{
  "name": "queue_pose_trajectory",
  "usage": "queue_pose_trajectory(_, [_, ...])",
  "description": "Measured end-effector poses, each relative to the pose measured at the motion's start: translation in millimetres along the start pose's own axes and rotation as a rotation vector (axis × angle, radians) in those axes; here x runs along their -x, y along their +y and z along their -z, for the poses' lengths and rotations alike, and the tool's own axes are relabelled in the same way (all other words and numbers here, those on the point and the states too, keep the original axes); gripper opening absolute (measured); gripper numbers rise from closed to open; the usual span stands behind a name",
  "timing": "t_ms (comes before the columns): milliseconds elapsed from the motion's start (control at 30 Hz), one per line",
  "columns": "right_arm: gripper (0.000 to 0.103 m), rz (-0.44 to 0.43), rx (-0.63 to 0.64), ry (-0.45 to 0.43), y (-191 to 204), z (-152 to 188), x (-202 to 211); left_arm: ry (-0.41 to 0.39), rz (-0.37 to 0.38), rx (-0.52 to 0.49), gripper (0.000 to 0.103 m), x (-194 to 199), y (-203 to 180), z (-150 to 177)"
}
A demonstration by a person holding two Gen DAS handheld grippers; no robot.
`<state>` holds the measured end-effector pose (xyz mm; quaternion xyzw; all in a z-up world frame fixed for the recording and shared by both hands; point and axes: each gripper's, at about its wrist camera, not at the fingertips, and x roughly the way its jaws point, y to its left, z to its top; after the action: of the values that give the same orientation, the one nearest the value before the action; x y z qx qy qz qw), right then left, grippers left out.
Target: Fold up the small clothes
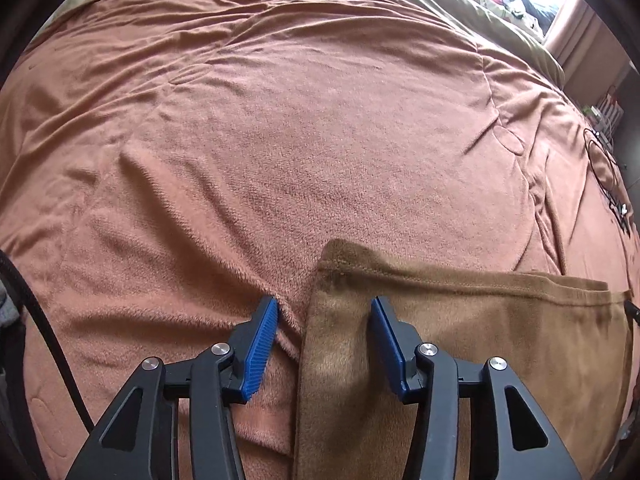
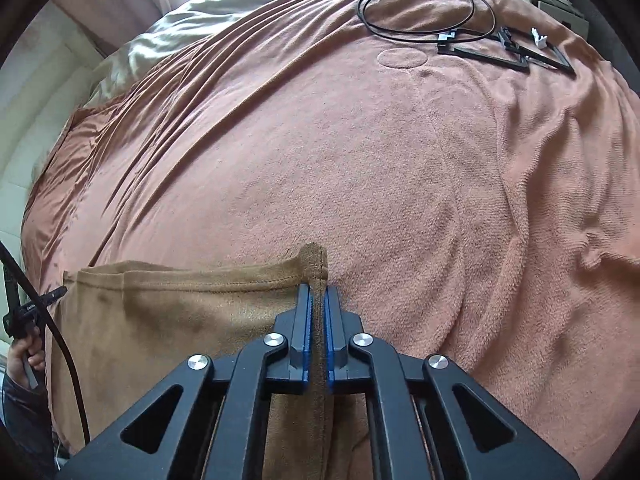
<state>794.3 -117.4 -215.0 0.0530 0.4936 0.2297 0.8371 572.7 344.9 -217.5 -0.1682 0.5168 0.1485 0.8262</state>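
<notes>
A brown fleece garment [image 1: 480,332] lies on the pink bedspread [image 1: 280,140], its stitched hem facing away from me. My left gripper [image 1: 324,312] is open, its jaws straddling the garment's left edge: one blue pad rests on the bedspread, the other on the brown cloth. In the right wrist view the same garment [image 2: 180,312] spreads to the left. My right gripper [image 2: 318,296] is shut on the garment's right edge, with the corner standing up just beyond the pads.
A black cable loop [image 2: 420,8] and black frame pieces [image 2: 516,52] lie on the far right of the bedspread [image 2: 360,160]. An olive quilt [image 1: 460,4] lies at the head of the bed. A black cable [image 1: 48,328] hangs at my left.
</notes>
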Motion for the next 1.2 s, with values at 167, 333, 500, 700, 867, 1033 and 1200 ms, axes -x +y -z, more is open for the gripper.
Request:
queue_pose_trajectory(167, [0.000, 0.000, -0.002, -0.045, -0.9, 11.3, 10.3, -0.021, -0.005, -0.012, 0.009, -5.1, -1.1, -9.3])
queue_pose_trajectory(333, [0.000, 0.010, -0.031, -0.067, -2.4, 16.5, 18.3, -0.067, -0.058, 0.002, 0.005, 2.8, 4.8, -9.8])
queue_pose_trajectory(500, [0.000, 0.048, -0.026, -0.049, 2.8, 19.7, 13.3, -0.045, -0.062, 0.016, 0.006, 1.7, 7.0, -8.9])
queue_pose_trajectory(700, [0.048, 0.064, -0.001, -0.044, 13.5, 17.2, 34.4, -0.023, -0.031, -0.008, 0.015, 23.2, 0.0, 3.4])
queue_pose_trajectory(867, [0.069, 0.019, 0.008, -0.078, 12.9, 38.3, 72.9, -0.032, -0.007, -0.002, 0.026, 48.9, 3.6, 27.2])
queue_pose_trajectory(1033, [0.069, 0.000, 0.028, -0.031, 12.6, 71.4, 91.9, -0.013, 0.009, 0.009, 0.026, 64.6, 11.0, 57.9])
queue_pose_trajectory(1200, [0.069, -0.005, 0.027, 0.014, 5.4, 100.5, 107.1, 0.003, 0.009, 0.013, 0.026, 77.2, 16.8, 95.7])
